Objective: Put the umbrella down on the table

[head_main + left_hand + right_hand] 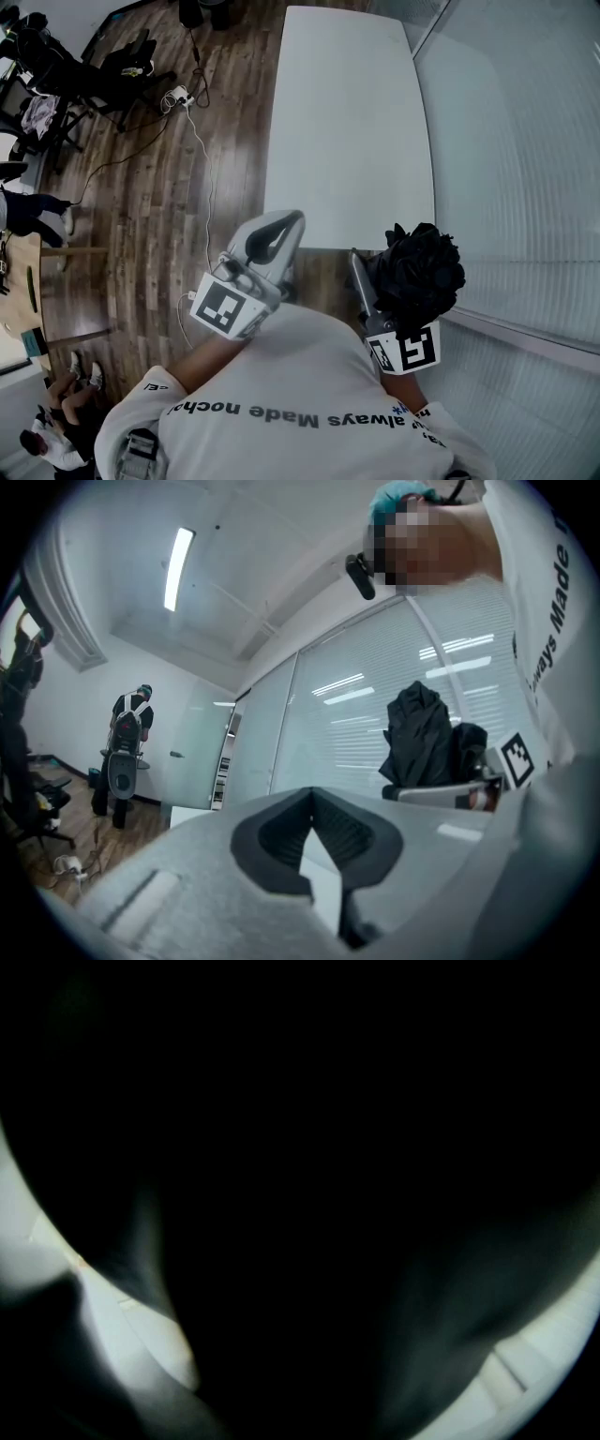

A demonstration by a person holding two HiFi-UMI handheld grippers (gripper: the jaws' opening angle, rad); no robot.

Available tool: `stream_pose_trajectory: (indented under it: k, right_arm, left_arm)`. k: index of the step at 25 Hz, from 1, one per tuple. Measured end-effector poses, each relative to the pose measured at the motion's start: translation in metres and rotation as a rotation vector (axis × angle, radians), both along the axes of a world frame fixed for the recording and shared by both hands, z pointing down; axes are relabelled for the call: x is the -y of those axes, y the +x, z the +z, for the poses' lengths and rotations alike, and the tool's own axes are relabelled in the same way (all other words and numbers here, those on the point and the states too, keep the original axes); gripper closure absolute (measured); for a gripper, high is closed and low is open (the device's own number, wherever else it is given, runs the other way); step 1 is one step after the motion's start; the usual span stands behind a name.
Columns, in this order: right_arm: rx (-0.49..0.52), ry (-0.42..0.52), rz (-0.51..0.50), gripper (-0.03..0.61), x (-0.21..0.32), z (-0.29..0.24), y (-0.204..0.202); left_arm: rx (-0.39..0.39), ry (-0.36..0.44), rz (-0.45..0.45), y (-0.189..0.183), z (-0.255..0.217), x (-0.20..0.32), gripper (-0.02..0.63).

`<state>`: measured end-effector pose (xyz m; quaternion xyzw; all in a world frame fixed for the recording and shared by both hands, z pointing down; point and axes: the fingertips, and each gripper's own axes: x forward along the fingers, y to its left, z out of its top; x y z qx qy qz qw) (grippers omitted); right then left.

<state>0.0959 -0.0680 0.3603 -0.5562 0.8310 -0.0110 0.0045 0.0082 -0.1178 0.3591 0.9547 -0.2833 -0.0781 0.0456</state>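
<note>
At near right corner of table (pixel 347 122): right gripper (pixel 367 281) jaws clamped around bundled black umbrella (pixel 417 267). Left gripper (pixel 292 220) beside it, jaws closed, nothing between.

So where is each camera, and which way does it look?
Head view: on the head, facing steeply down at the white table; shirt, left tool and right tool show.
Left gripper view: on the left tool, facing along its jaws to a glass wall; shirt shows.
Right gripper view: on the right tool, filled by the black umbrella.
Shared: first two show the umbrella.
</note>
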Motion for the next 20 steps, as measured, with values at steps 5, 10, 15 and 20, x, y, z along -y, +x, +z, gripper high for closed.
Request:
stream_pose_trajectory:
  k: [5, 10, 15, 20]
  right_arm:
    - [0.000, -0.002, 0.009, 0.341, 0.068, 0.001, 0.002]
    - [0.000, -0.001, 0.018, 0.341, 0.116, -0.002, 0.001]
    - [0.006, -0.005, 0.022, 0.341, 0.154, 0.004, -0.001]
    - [0.010, -0.006, 0.037, 0.341, 0.173, 0.009, -0.003]
  left_arm:
    - [0.009, -0.010, 0.010, 0.003, 0.001, 0.066, 0.611]
    - [-0.006, 0.000, 0.012, 0.000, -0.002, 0.114, 0.611]
    - [-0.009, 0.002, 0.002, -0.007, 0.001, 0.152, 0.611]
    - [0.005, -0.007, 0.006, -0.012, 0.007, 0.170, 0.611]
